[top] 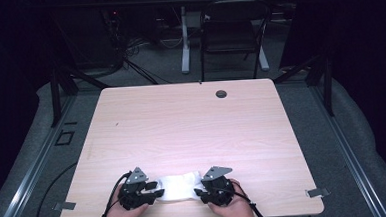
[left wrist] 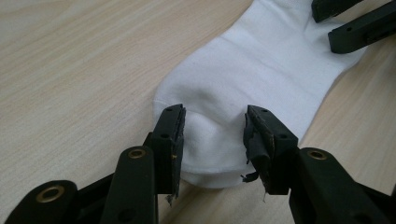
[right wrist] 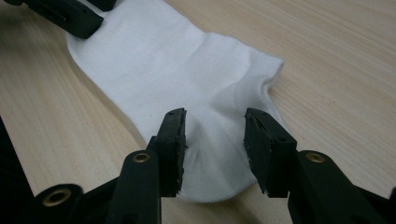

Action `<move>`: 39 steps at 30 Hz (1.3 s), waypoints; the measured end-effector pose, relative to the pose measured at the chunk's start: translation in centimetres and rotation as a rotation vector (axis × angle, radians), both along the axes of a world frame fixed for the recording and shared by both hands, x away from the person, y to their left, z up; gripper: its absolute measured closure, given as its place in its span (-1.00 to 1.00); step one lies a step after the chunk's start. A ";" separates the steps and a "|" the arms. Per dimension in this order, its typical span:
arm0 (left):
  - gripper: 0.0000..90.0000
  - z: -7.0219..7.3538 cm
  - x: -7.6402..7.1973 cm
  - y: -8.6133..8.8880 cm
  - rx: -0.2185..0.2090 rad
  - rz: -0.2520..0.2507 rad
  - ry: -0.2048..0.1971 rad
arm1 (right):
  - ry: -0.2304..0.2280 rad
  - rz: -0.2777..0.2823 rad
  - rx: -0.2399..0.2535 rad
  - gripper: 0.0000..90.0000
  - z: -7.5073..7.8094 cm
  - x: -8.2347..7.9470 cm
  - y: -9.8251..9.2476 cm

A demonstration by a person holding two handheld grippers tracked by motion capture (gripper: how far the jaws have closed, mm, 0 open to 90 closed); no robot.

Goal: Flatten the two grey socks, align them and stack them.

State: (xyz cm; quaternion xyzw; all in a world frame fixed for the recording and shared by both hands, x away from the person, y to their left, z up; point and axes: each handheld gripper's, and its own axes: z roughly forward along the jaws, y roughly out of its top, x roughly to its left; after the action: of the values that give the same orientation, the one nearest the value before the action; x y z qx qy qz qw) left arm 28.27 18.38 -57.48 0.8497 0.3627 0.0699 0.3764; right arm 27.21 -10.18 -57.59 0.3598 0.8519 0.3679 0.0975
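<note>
White sock (top: 177, 188) flat on table (top: 192, 123), ends hidden under left hand-held gripper (top: 155, 194) and right hand-held gripper (top: 199, 192); both spread, pinching nothing.

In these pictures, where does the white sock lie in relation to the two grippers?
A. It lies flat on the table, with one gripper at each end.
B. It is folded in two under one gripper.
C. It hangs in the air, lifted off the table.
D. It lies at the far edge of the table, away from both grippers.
A: the white sock lies flat on the table, with the left gripper and right gripper open over opposite ends.
</note>
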 end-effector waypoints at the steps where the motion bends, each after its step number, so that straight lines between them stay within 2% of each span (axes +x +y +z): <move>1: 0.28 0.0 0.1 0.0 -0.004 0.010 0.001 | -0.001 0.002 -0.001 0.31 0.0 0.1 0.0; 6: 0.26 -0.1 0.9 -0.1 -0.015 0.021 -0.001 | 0.004 -0.011 0.011 0.31 0.0 0.8 -0.2; 10: 0.25 -0.1 1.7 -0.3 -0.021 0.041 0.004 | 0.009 -0.014 -0.001 0.30 0.1 1.6 -0.2; 11: 0.24 -0.1 1.9 -0.3 -0.025 0.050 0.003 | 0.008 -0.023 0.017 0.30 0.0 1.8 -0.2; 14: 0.24 -0.2 2.5 -0.3 -0.027 0.056 0.005 | 0.017 -0.032 0.029 0.30 0.0 2.3 -0.4; 23: 0.23 -0.3 3.6 -0.8 -0.039 0.085 -0.004 | -0.015 -0.047 0.007 0.28 -0.1 3.6 -0.3; 29: 0.05 -0.1 3.4 -0.9 -0.054 0.091 -0.008 | -0.023 -0.050 -0.002 0.18 0.3 3.5 -0.2; 34: -0.04 0.5 3.0 -0.5 -0.065 0.093 -0.028 | -0.059 -0.075 0.037 0.08 1.2 3.1 -0.9; 39: -0.09 1.4 2.5 0.7 -0.088 0.119 -0.056 | -0.077 -0.090 0.016 -0.01 1.6 2.7 -1.7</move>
State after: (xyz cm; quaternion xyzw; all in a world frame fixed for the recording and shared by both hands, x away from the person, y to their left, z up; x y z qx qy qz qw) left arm 30.80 19.11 -56.11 0.8069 0.4048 0.0998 0.4185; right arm 29.94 -11.84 -56.01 0.3842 0.8274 0.3836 0.1436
